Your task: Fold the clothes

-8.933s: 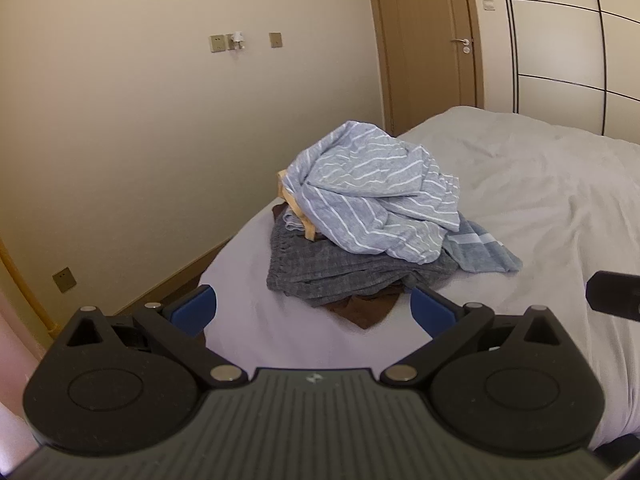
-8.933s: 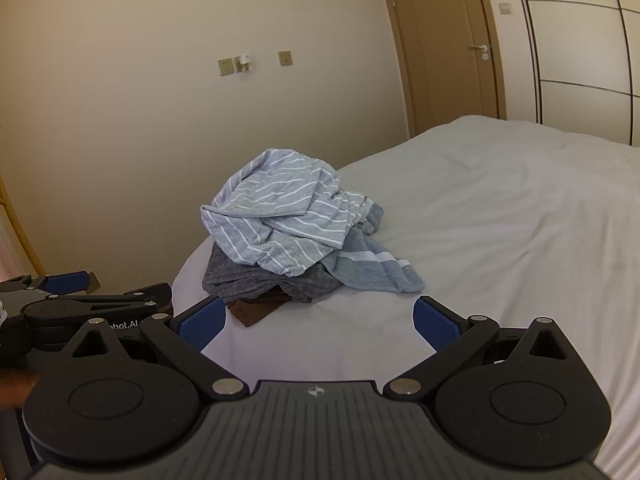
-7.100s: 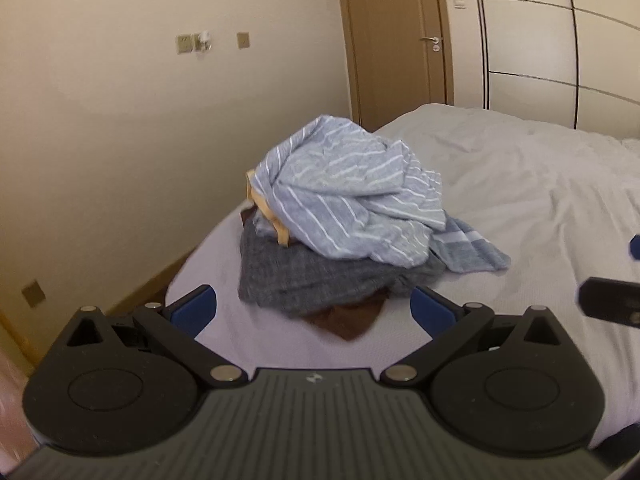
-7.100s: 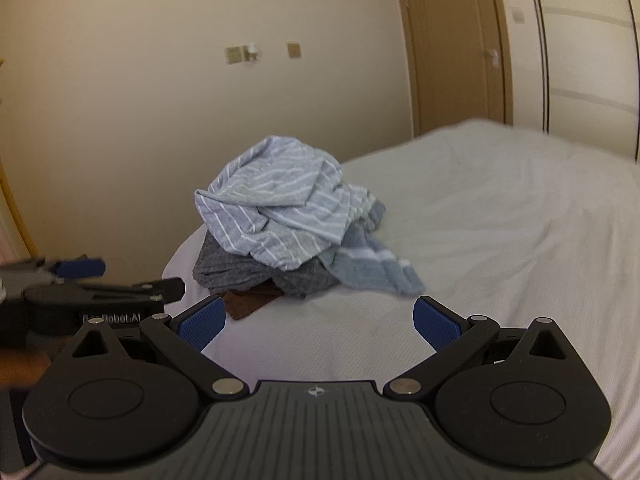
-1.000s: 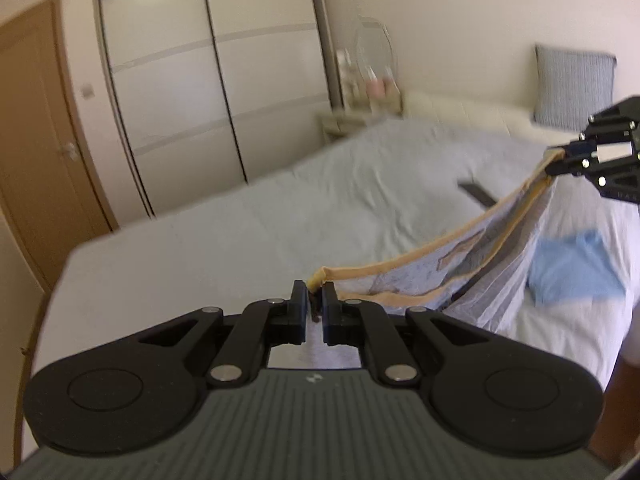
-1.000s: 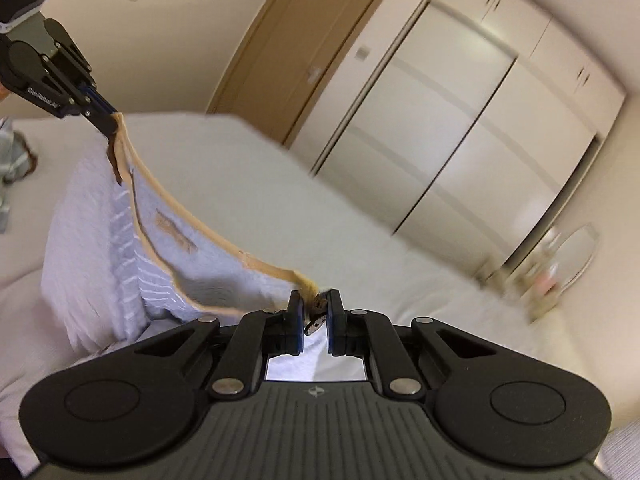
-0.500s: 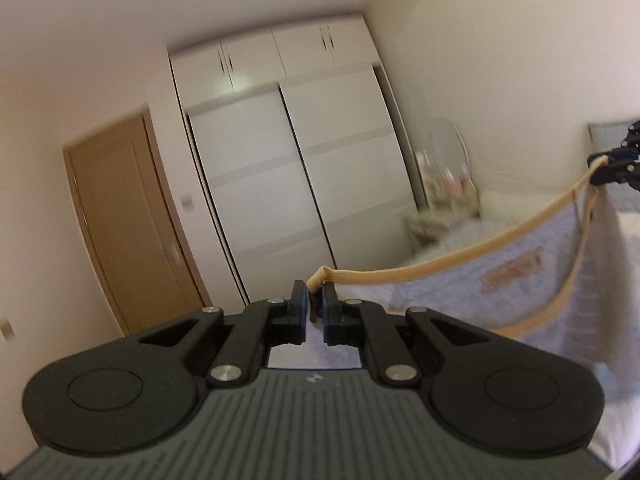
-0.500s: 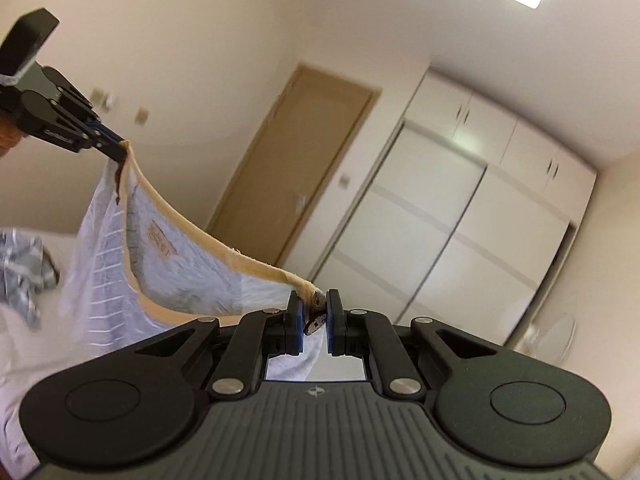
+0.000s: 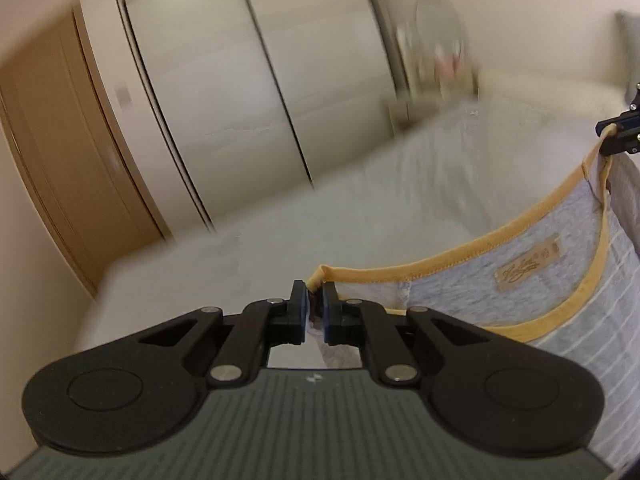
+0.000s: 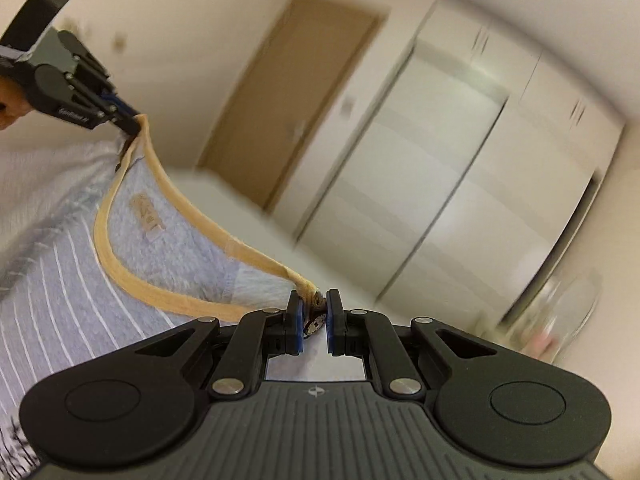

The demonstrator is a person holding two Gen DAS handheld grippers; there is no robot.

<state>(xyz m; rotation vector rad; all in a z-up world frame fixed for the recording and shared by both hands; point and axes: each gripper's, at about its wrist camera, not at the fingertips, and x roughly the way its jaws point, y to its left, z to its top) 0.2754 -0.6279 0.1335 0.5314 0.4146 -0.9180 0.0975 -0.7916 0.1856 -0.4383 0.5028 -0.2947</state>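
With the left hand-held gripper (image 9: 315, 298) easing open on one end of the yellow neckband and the right hand-held gripper (image 10: 313, 311) clamped on the other, keep the striped shirt (image 9: 560, 280) taut above the bed (image 9: 360, 200) (approx. level w/ each other), then lower it flat.

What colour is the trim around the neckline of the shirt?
Yellow-orange trim on a grey shirt with thin white stripes; it shows best in the left wrist view.

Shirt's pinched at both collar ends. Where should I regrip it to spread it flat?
Likely the shoulder seams, just outside each end of the yellow collar, pinched from above. The collar sags in a loop between its held ends, so the shirt hangs bunched; wider holds should spread it.
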